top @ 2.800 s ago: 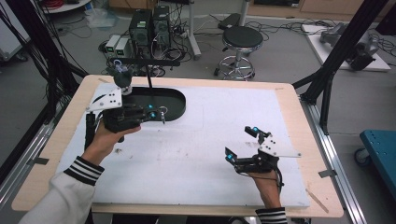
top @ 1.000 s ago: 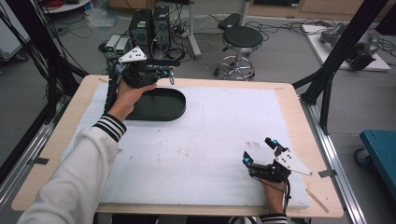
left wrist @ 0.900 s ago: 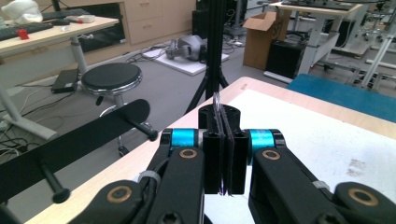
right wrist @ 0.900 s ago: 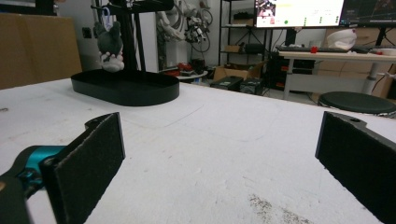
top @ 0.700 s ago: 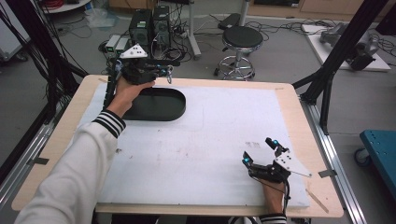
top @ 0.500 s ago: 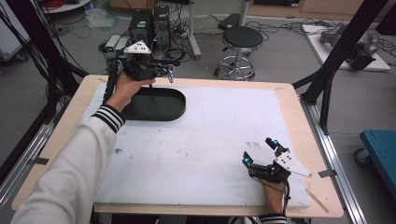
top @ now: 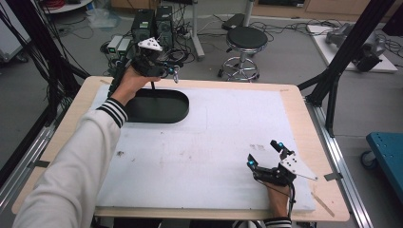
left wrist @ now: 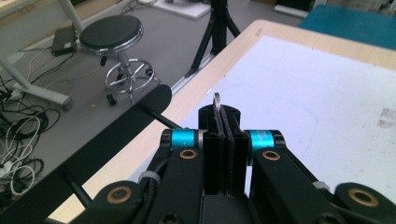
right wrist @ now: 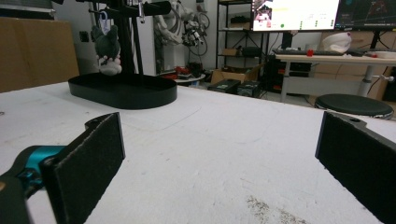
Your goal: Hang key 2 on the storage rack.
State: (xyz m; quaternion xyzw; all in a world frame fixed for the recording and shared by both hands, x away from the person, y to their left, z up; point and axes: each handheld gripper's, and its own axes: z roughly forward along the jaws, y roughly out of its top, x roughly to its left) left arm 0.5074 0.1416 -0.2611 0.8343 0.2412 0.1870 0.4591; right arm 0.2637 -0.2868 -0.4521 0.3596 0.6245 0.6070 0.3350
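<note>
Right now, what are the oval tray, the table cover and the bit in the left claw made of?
Oval tray: looks like matte black plastic or painted metal, with an even dull wall; hard to tell which.
Table cover: white foam-like or painted board, matte and scuffed with grey marks, on a light wood table.
Bit in the left claw: thin, shiny and silvery, probably metal, pinched between the shut pads.

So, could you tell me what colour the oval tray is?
Black; the oval tray shows best in the high view.
</note>
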